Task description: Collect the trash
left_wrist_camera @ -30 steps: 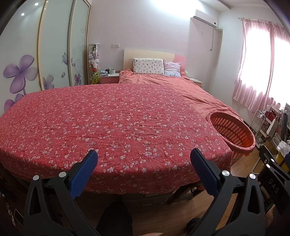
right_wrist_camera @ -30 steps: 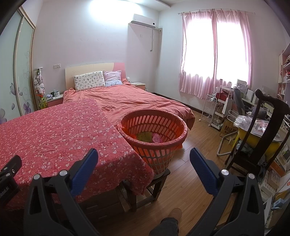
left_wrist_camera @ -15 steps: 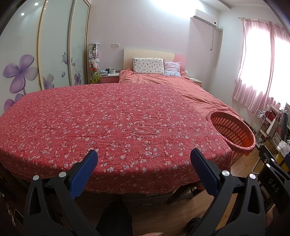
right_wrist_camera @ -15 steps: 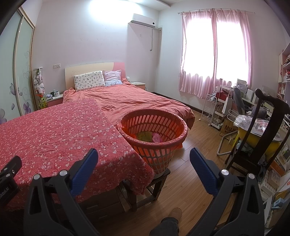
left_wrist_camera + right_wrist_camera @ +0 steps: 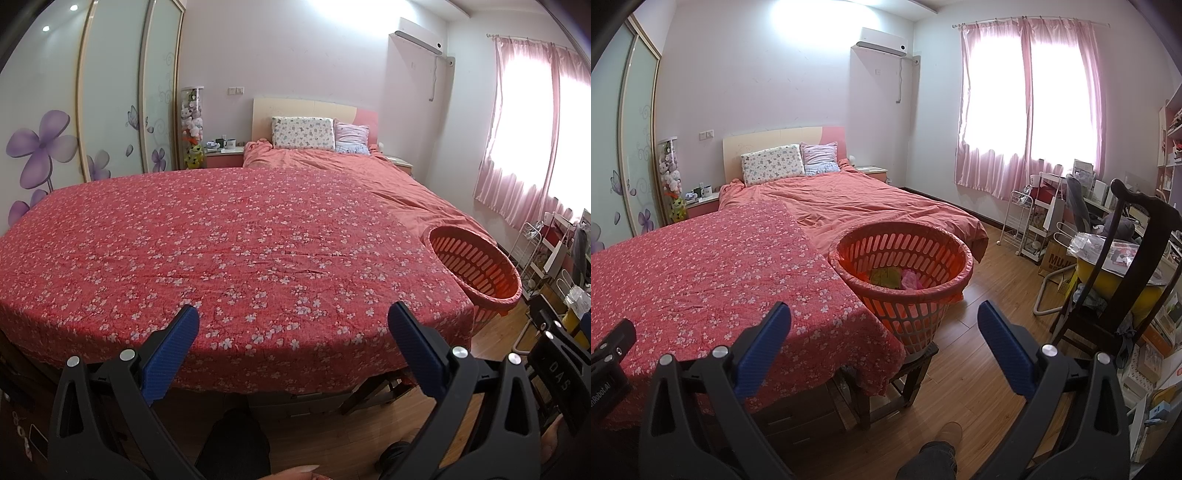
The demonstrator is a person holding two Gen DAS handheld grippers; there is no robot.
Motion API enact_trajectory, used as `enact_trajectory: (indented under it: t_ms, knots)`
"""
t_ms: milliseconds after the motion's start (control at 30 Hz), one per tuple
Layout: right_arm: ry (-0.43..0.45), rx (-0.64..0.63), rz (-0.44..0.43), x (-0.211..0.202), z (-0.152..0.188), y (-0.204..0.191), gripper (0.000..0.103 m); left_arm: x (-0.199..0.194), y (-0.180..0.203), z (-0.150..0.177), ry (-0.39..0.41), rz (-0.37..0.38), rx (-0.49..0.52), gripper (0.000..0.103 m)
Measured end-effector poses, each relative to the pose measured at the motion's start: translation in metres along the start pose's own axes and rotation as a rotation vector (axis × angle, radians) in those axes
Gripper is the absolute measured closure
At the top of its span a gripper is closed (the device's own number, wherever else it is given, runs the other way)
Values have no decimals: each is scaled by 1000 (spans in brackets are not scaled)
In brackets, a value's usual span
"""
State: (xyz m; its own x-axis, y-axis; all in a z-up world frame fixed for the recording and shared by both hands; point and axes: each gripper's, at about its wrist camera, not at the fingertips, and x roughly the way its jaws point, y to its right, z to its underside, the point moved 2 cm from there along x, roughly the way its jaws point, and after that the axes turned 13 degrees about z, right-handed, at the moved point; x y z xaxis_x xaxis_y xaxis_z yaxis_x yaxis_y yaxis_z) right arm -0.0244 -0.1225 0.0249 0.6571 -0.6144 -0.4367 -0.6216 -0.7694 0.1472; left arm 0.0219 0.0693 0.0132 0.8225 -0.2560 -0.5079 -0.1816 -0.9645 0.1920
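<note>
Nothing shifted since earlier frames | left gripper (image 5: 293, 332) and right gripper (image 5: 882, 330) jaws spread, empty | surface (image 5: 229, 240) bare of trash | trash (image 5: 895, 277) in basket (image 5: 905, 295) | step: collection apparently complete | next: scan floor for leftovers

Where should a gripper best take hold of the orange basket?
Probably the near rim of the orange basket, pinched from above by the open right gripper: the basket stands upright on a stool, mouth open, and its thin rolled lip suits two fingers.
</note>
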Motion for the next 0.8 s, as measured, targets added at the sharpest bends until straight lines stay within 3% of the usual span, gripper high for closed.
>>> enact_trajectory:
  t_ms: [800]
  knots:
    - [0,2,2,0,1,0,4,1,-1,2,-6,-4,1,2]
